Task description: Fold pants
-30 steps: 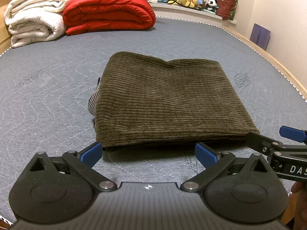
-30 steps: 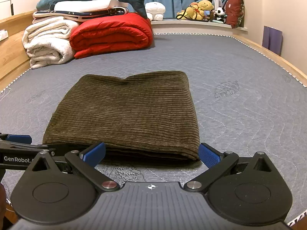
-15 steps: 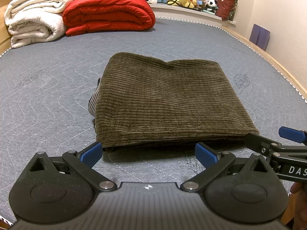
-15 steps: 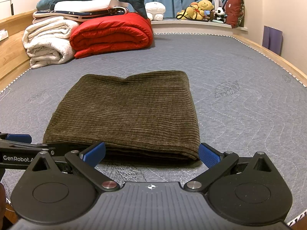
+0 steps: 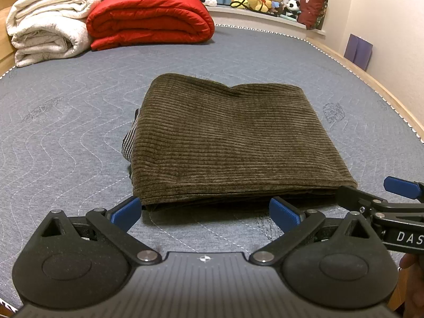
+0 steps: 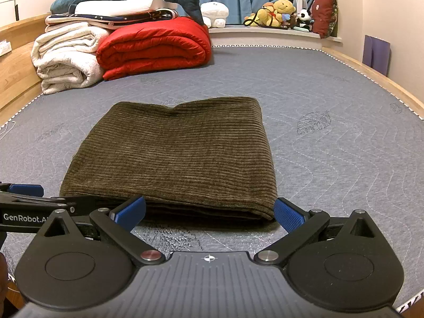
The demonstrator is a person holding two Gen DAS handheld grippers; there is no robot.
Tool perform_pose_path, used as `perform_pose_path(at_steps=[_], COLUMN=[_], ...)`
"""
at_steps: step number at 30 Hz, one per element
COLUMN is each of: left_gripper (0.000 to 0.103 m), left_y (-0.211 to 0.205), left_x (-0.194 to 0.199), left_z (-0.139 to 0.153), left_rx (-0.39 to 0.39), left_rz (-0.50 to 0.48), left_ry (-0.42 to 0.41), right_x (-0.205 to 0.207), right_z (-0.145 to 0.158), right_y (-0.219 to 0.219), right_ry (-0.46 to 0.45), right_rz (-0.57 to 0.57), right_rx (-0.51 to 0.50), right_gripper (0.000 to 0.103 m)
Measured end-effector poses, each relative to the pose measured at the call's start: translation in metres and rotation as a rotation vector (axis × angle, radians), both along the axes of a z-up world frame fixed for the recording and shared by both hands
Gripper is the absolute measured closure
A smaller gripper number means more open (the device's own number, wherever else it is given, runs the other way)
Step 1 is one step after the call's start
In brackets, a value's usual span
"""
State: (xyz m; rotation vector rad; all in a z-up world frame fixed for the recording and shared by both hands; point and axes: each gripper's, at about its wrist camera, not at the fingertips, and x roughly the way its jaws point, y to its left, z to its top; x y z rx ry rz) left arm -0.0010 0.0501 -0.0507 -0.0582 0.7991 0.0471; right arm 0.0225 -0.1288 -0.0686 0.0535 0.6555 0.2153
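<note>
The brown corduroy pants (image 6: 172,156) lie folded into a flat rectangle on the grey quilted mattress (image 6: 331,137). The right gripper (image 6: 209,212) sits just short of their near edge, its blue-padded jaws spread wide and empty. The left gripper (image 6: 31,201) reaches in from the left edge. A red duvet (image 6: 153,47) and white blankets (image 6: 69,53) are stacked far behind.

Red quilt (image 6: 155,49) (folded), white blankets (image 6: 67,58) beside
</note>
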Motion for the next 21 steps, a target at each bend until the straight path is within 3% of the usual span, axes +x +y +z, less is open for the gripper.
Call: perform_pose_path(at_steps=[21], left_gripper=[0.0], left_y=[-0.0013], left_x=[0.0012], left_z=[-0.0001], left_rx=[-0.004], left_rz=[-0.012], left_ry=[-0.006], right_x=[-0.0013], right_z=[-0.0014], right_y=[0.0026], right_ry=[0.0], right_rz=[0.002], right_rx=[0.007], right_gripper=[0.001])
